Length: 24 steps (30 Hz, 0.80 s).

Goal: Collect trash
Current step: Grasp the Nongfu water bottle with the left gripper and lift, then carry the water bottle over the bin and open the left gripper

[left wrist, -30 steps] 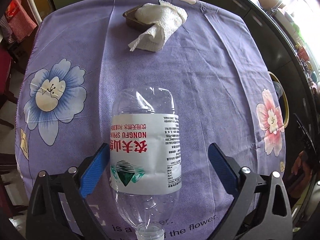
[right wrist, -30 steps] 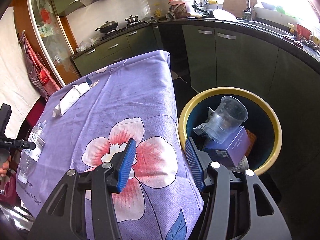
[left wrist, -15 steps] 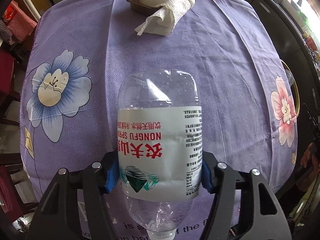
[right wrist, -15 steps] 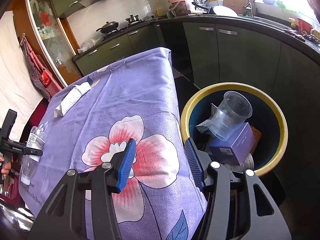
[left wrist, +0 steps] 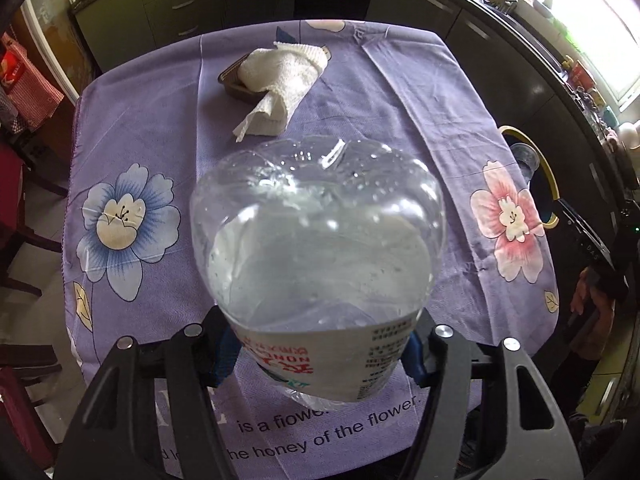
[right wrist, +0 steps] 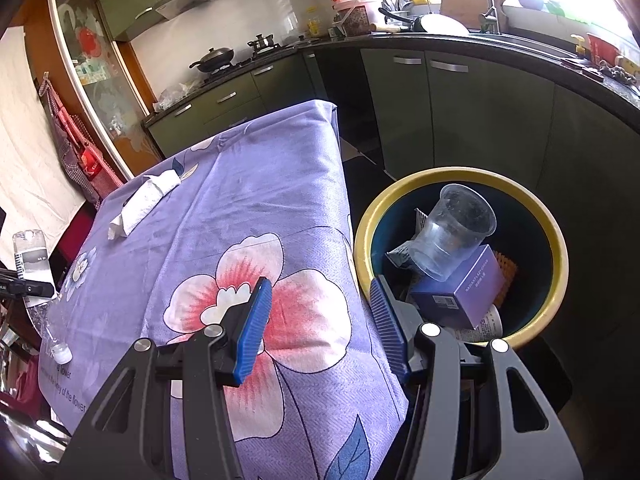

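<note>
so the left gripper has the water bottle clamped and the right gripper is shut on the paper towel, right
Not quite. The left gripper is shut on the water bottle, but the right gripper is open and holds nothing. The right wrist view shows the paper towel lying far off on the table.

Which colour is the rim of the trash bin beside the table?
The trash bin rim is yellow, with a dark blue inside. The right wrist view shows it best.

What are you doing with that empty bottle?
Cleaning up trash. The left gripper is clamped on the empty plastic bottle and holds it above the purple tablecloth. The right gripper is open and empty beside the yellow-rimmed bin, which already holds a plastic cup and a purple box. A paper towel is left on the table.
</note>
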### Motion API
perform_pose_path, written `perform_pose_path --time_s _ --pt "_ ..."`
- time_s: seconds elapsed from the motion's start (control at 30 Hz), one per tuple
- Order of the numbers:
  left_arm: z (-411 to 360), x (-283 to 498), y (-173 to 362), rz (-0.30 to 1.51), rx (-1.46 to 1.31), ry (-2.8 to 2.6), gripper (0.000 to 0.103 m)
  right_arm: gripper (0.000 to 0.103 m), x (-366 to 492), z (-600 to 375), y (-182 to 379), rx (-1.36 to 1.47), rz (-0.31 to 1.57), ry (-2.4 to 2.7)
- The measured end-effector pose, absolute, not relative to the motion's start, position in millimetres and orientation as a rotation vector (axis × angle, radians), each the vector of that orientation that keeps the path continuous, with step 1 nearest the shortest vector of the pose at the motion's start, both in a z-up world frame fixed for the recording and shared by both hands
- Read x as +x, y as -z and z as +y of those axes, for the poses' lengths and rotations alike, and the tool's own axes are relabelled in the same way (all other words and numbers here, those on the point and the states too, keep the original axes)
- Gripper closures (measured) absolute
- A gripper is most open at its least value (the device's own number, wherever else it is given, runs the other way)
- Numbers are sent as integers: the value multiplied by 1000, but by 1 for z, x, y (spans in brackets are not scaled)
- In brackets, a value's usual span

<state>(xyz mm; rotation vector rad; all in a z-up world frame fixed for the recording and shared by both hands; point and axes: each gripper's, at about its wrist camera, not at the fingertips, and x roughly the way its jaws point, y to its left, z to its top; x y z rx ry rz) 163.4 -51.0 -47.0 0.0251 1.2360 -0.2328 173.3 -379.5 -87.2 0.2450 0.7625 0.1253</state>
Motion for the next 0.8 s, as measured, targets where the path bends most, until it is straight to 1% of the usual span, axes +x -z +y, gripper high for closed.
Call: perform_pose_path --time_s 0.4,0.57,0.8 --pt "-96 155 8 1129 98 334 42 52 158 -393 76 259 719 -93" --pt "-149 160 -9 1085 160 481 42 52 138 -421 64 258 667 24" --pt "-262 187 -19 1032 247 714 42 52 112 -470 63 304 647 140"
